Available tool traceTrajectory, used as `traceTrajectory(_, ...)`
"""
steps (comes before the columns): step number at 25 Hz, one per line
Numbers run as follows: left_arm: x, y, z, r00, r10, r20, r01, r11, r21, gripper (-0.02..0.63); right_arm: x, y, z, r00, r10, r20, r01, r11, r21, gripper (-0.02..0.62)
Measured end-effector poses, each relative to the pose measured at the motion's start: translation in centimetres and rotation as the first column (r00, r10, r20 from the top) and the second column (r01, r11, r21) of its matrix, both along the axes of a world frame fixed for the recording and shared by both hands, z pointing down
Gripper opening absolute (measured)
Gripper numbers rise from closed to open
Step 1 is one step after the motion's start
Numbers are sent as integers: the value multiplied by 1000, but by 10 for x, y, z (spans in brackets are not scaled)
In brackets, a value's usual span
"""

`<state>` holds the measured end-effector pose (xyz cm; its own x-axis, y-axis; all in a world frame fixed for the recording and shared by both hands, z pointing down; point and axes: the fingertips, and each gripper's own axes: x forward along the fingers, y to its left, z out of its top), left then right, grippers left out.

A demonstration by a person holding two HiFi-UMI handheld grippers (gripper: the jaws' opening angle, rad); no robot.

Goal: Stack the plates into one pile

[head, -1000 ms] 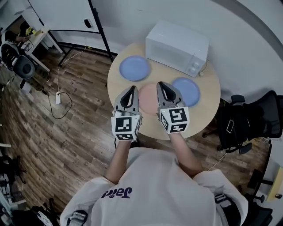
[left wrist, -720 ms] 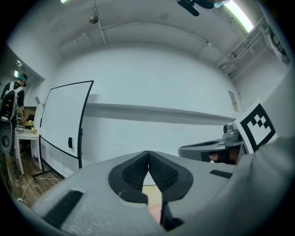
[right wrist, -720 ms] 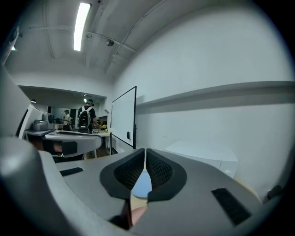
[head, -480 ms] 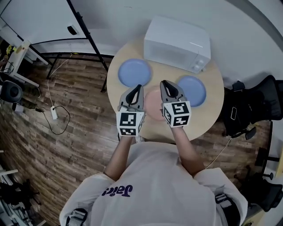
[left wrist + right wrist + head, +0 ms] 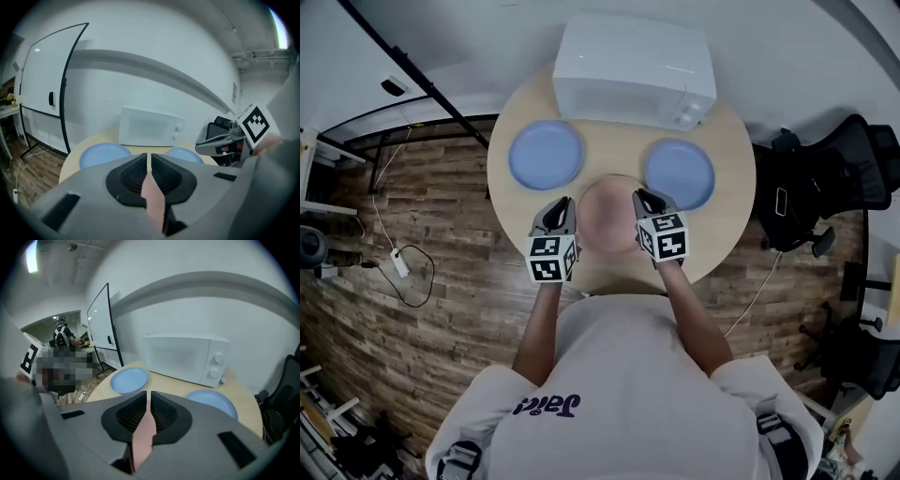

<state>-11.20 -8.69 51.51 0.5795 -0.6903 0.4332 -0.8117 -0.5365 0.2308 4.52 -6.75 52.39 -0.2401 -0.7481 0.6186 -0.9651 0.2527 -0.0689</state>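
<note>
On the round wooden table (image 5: 727, 230) a pink plate (image 5: 609, 214) lies in the middle near the front edge. One blue plate (image 5: 546, 155) sits to its left and another blue plate (image 5: 680, 173) to its right. My left gripper (image 5: 561, 204) hangs shut and holding nothing at the pink plate's left rim. My right gripper (image 5: 644, 197) is shut and holding nothing at its right rim. In the left gripper view the left gripper (image 5: 149, 157) has its jaws together, with pink plate (image 5: 153, 197) showing below. The right gripper (image 5: 149, 394) looks the same over the pink plate (image 5: 143, 439).
A white microwave (image 5: 633, 70) stands at the back of the table, behind the plates. A black office chair (image 5: 820, 183) stands to the right of the table. A whiteboard stand (image 5: 412, 84) is on the wooden floor at the back left.
Both grippers have come down from above the table to the pink plate's sides, still shut. The head view has shifted so the table sits more central.
</note>
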Motion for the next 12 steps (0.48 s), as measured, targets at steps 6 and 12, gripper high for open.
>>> traceTrajectory(6, 9, 1, 70, 998, 7, 60, 3, 985, -172, 17, 43, 22, 74, 1000, 23, -13, -26, 980, -197, 24)
traceTrajectory(12, 11, 6, 120, 996, 10, 85, 16, 955, -296, 40, 63, 40, 127, 1000, 22, -5, -22, 940, -341, 167)
